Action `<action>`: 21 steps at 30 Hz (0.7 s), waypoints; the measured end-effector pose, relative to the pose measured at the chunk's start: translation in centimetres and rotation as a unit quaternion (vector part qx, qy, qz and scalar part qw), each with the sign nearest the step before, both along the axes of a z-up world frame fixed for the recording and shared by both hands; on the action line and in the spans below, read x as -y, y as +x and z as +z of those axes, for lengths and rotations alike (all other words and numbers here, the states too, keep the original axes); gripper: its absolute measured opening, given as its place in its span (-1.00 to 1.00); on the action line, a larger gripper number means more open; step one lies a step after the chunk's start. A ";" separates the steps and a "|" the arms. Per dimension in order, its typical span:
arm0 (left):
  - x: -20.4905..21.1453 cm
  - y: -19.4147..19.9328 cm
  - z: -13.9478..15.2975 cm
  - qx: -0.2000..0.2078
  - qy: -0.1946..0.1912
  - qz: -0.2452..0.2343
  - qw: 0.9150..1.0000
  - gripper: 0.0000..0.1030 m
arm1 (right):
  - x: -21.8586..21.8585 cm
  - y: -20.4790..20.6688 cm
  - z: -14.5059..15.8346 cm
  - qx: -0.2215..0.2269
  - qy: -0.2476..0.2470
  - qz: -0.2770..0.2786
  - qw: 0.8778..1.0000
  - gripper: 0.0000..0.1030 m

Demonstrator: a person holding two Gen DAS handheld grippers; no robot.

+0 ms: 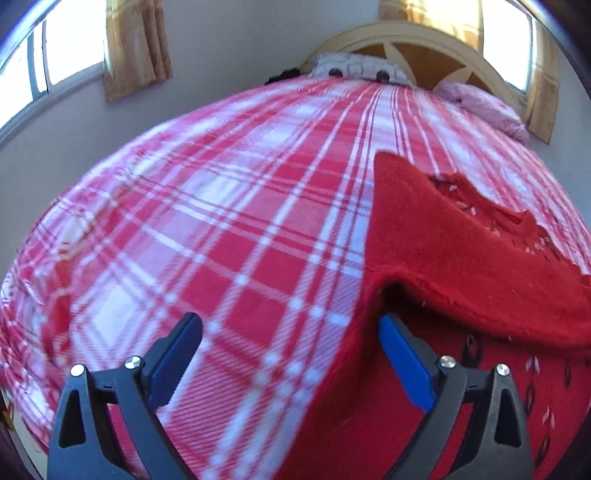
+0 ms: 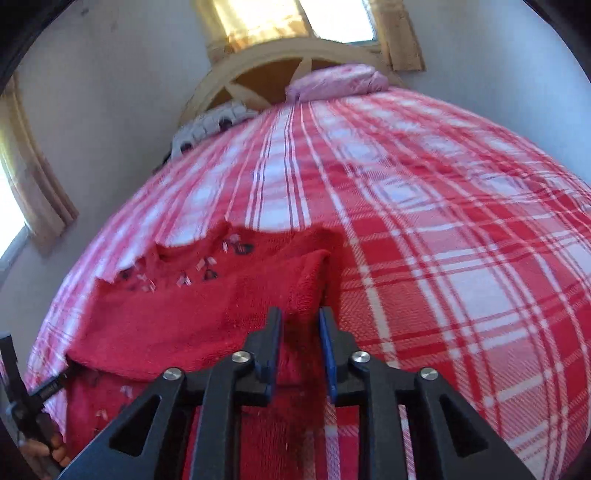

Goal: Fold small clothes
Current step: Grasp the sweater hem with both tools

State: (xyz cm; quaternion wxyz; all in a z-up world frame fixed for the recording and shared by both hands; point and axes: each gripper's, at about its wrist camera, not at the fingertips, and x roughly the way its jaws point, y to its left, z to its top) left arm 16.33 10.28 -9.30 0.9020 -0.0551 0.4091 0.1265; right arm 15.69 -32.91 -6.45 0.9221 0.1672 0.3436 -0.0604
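Note:
A small red knitted garment (image 1: 461, 258) with dark and white embroidery lies partly folded on the plaid bed; it also shows in the right wrist view (image 2: 207, 302). My left gripper (image 1: 291, 325) is open at the garment's left edge, its right finger (image 1: 402, 354) under the raised fold, its left finger over bare bedspread. My right gripper (image 2: 300, 317) stands with its jaws narrowly apart around the folded right edge of the garment, and I cannot tell whether it pinches the cloth. The left gripper also shows at the lower left of the right wrist view (image 2: 55, 384).
The bed carries a red and white plaid bedspread (image 1: 221, 221). A patterned pillow (image 1: 354, 66) and a pink bundle (image 1: 484, 103) lie by the wooden headboard (image 1: 424, 33). Curtained windows stand behind and to the left (image 1: 136, 40).

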 end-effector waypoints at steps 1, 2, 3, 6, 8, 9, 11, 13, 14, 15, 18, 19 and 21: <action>-0.3 -0.5 0.7 0.012 -0.001 0.001 1.000 0.91 | 0.2 -1.1 0.9 0.018 -0.004 -0.013 1.000 -0.44; -0.5 -0.7 1.5 0.028 -0.002 0.003 1.000 0.91 | 0.2 -1.6 1.3 0.029 -0.008 -0.017 0.999 -0.44; -0.5 -0.7 2.4 0.044 -0.003 0.002 0.999 0.91 | 0.1 -2.0 1.9 0.042 -0.013 -0.016 0.999 -0.44; 0.9 1.1 4.0 0.068 -0.001 -0.029 0.997 0.91 | -1.7 -1.3 2.6 0.038 -0.051 0.010 0.998 -0.44; 2.1 2.9 4.0 0.066 0.004 -0.048 0.997 0.91 | -2.8 -0.1 2.0 0.020 -0.064 0.025 0.997 -0.44; 2.8 4.0 3.4 0.059 0.015 -0.055 0.997 0.91 | -3.0 0.3 1.6 0.013 -0.059 0.029 0.998 -0.44; 3.5 5.7 1.8 0.026 0.044 -0.051 0.997 0.85 | -3.0 1.4 -0.2 -0.018 -0.029 0.032 0.999 -0.44; 3.1 6.8 0.1 -0.008 0.038 -0.038 0.999 0.81 | -3.1 2.0 -2.1 -0.042 -0.004 0.039 0.998 -0.44; 2.4 7.2 -0.6 -0.017 0.021 -0.033 0.999 0.86 | -3.1 2.0 -2.7 -0.043 -0.005 0.038 0.998 -0.44; 1.8 7.1 -1.0 -0.014 0.010 -0.029 0.999 0.93 | -3.2 2.0 -3.0 -0.036 -0.010 0.037 0.999 -0.44; 1.2 7.1 -1.2 -0.008 0.008 -0.027 1.000 1.00 | -3.0 2.2 -3.4 -0.036 0.005 0.030 0.999 -0.44; 1.1 7.1 -1.1 -0.009 0.006 -0.030 0.999 1.00 | -3.0 2.5 -3.5 -0.038 0.004 0.031 0.999 -0.43; 1.1 6.9 -0.6 -0.006 0.015 -0.037 0.999 1.00 | -3.1 2.6 -3.2 -0.040 0.001 0.040 0.998 -0.43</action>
